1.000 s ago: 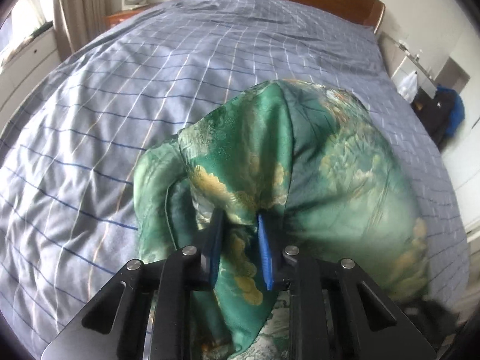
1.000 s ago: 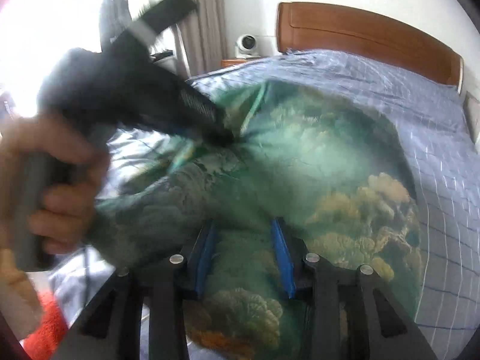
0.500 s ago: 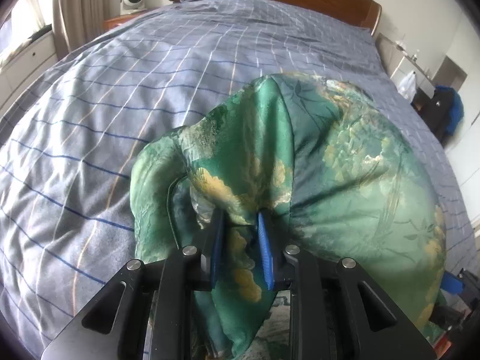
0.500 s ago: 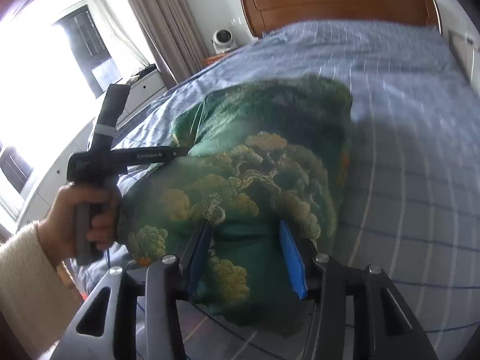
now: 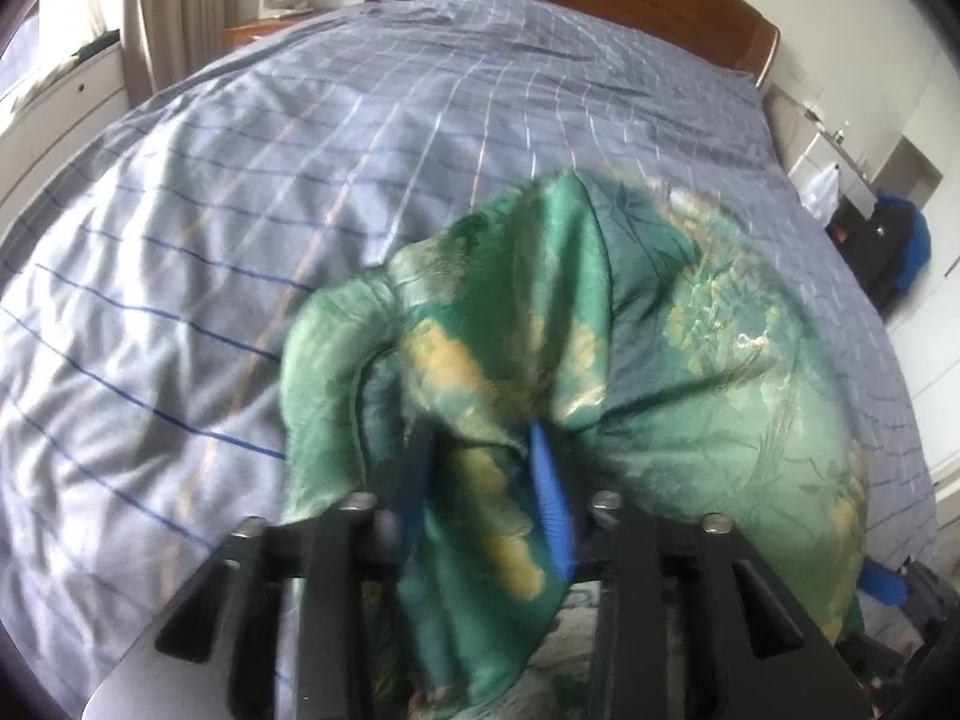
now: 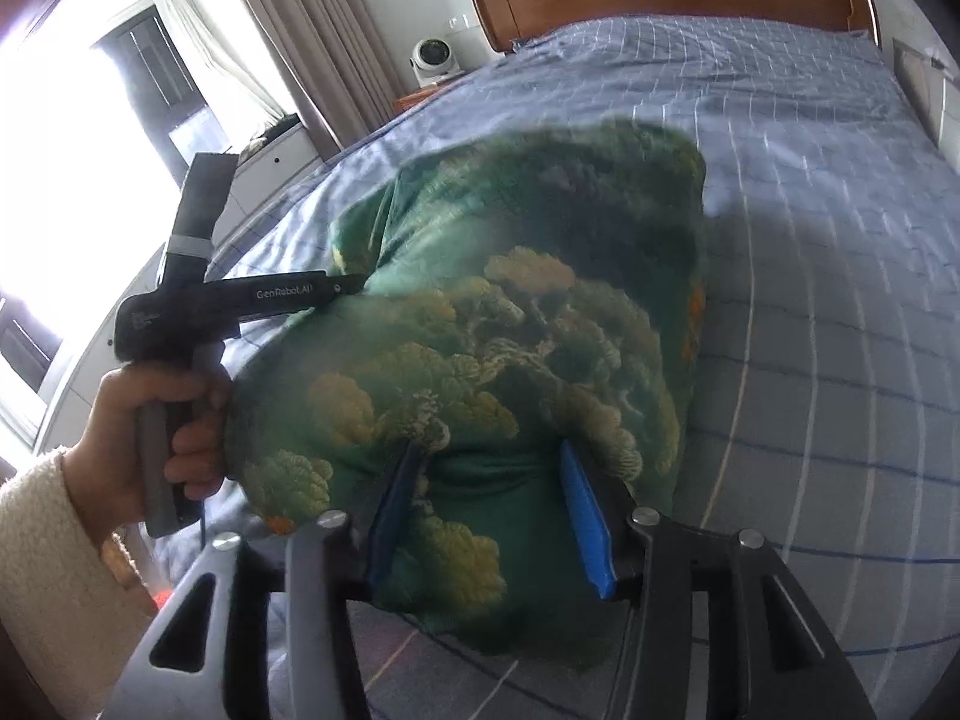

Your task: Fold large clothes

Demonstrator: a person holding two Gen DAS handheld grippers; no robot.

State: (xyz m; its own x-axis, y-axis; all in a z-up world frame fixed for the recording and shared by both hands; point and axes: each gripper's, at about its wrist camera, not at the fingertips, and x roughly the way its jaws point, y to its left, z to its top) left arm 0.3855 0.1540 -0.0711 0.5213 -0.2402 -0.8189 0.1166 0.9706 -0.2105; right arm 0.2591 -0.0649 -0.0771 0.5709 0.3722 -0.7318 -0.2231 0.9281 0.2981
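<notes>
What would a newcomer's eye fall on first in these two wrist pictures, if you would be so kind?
First, the shiny green garment with its yellow floral print, bunched up and held over the bed with its blue checked cover. Both the left gripper and the right gripper have cloth between their blue fingers. In the right wrist view, the person's left hand grips the other tool against a bright window.

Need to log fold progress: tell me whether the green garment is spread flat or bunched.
Bunched: the green garment hangs in rumpled folds from both grippers above the bed.
</notes>
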